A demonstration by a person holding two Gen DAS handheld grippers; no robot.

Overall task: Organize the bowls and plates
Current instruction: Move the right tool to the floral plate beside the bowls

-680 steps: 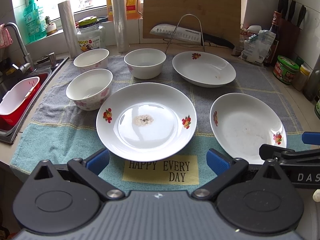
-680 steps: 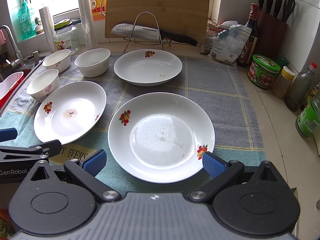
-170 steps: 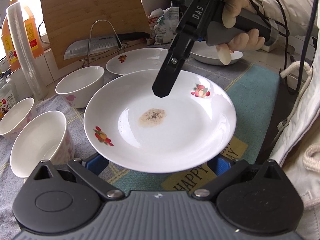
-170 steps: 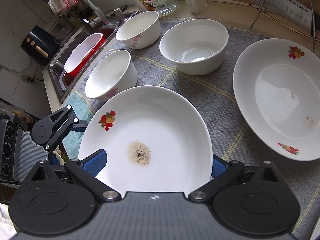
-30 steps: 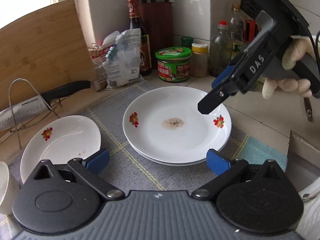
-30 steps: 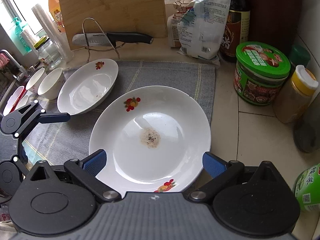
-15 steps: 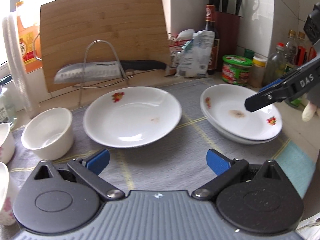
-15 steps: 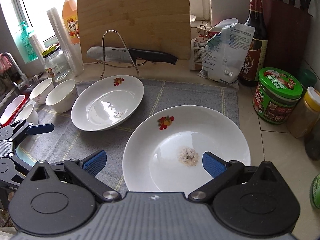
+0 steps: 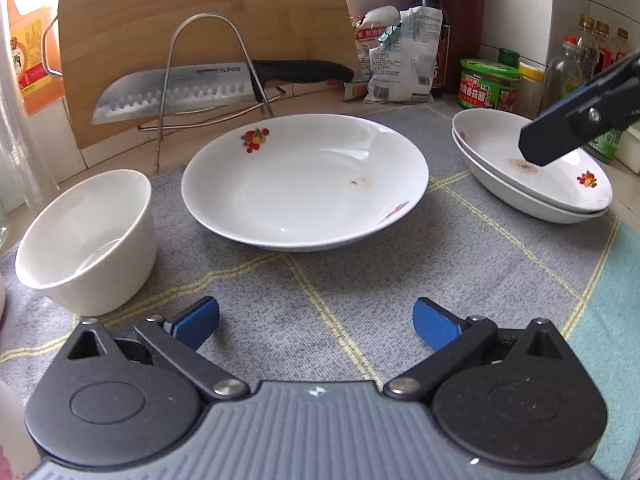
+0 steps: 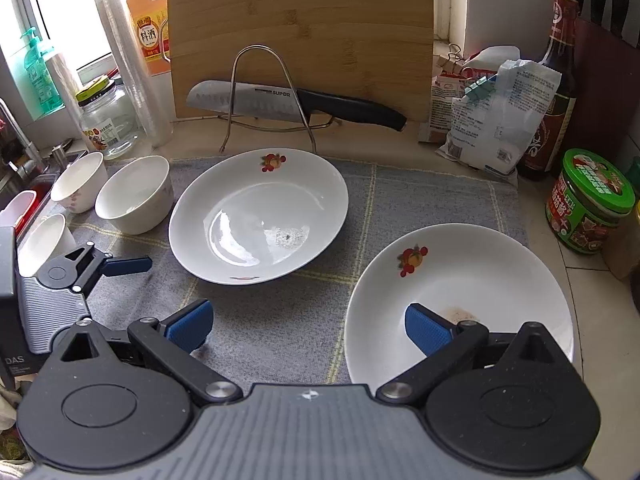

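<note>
Both claws gape empty — left gripper [image 9: 316,322] faces the lone plate [image 9: 306,184], right gripper [image 10: 308,326] beside the stacked plates [image 10: 476,276].

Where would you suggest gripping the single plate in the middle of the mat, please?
Probably the near rim of the plate: it flares up off the mat, leaving room for a finger underneath. The open left gripper faces that edge; come in low from the front.
</note>
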